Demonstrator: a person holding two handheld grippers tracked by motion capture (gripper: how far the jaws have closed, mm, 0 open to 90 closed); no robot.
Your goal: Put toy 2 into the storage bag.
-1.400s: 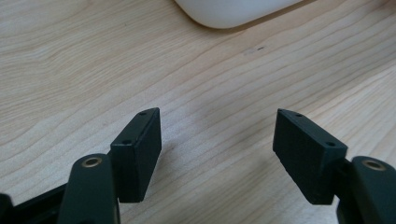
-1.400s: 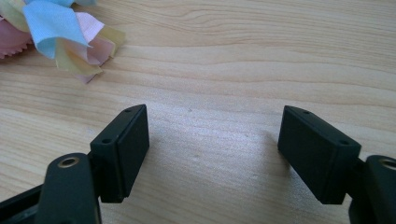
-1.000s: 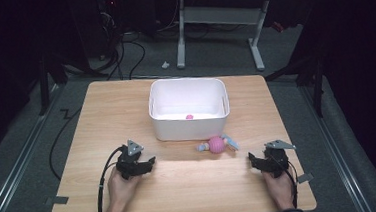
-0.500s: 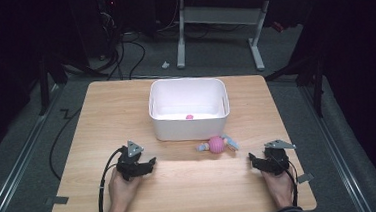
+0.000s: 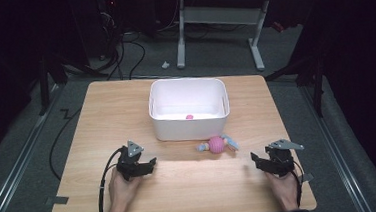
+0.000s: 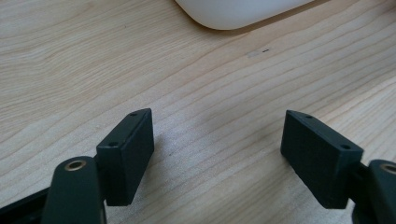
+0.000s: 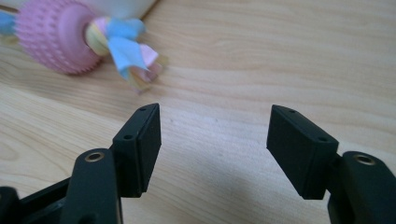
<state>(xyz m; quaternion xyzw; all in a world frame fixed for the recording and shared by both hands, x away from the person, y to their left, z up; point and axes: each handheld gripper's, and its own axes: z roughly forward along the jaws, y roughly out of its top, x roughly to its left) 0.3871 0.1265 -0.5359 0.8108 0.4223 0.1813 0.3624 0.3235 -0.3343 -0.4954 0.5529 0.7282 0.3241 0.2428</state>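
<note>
Where the light falls, a pale wooden worktop [image 5: 126,115] stands on a grey floor [image 5: 29,162] in an otherwise dark room, with a white-legged desk [image 5: 215,19] behind it and black cables [image 5: 127,50] trailing over the floor at the back left. A scrap of grey tape [image 5: 58,200] sticks out at the worktop's near left corner.

A white rectangular tub [image 5: 189,128] sits on the far middle of the worktop, open at the top; a small pink thing [image 5: 189,117] lies on its bottom near the front wall, too small to identify. Just in front of the tub's right front corner lies a pink spiky ball toy [image 5: 217,144] with pastel cloth strips knotted through it, resting on the wood close beside the tub wall.

The left gripper [image 5: 141,167] rests near the front left, its jaws spread over bare wood and having just been opening, with nothing between them. The right gripper [image 5: 264,162] is near the front right, pointing toward the toy; its jaws have just been closing, yet they stand apart with nothing between them, the toy lying well ahead of them.
</note>
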